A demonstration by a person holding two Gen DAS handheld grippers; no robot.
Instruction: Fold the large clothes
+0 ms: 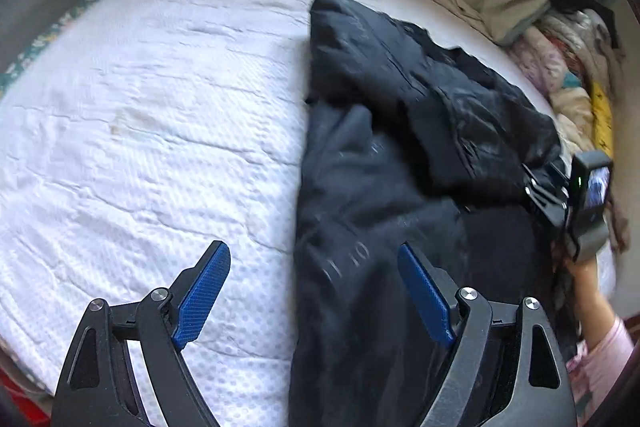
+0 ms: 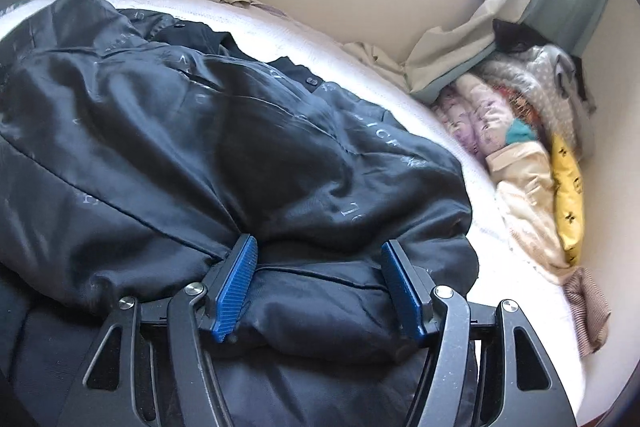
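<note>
My black jacket (image 1: 400, 155) runs off the bottom edge of the left wrist view, and its pale lettering is too smeared there to read. My right gripper (image 1: 560, 195) shows only in part at that view's right border, its fingers hidden against the cloth. In the right wrist view the jacket's near hem drops behind my right gripper (image 2: 318, 287). The heaped laundry (image 2: 528, 155) blurs together; I cannot tell the separate garments.

White mattress (image 1: 140, 87) — black jacket (image 1: 400, 115), clothes pile (image 2: 532, 163) lying on it.
</note>
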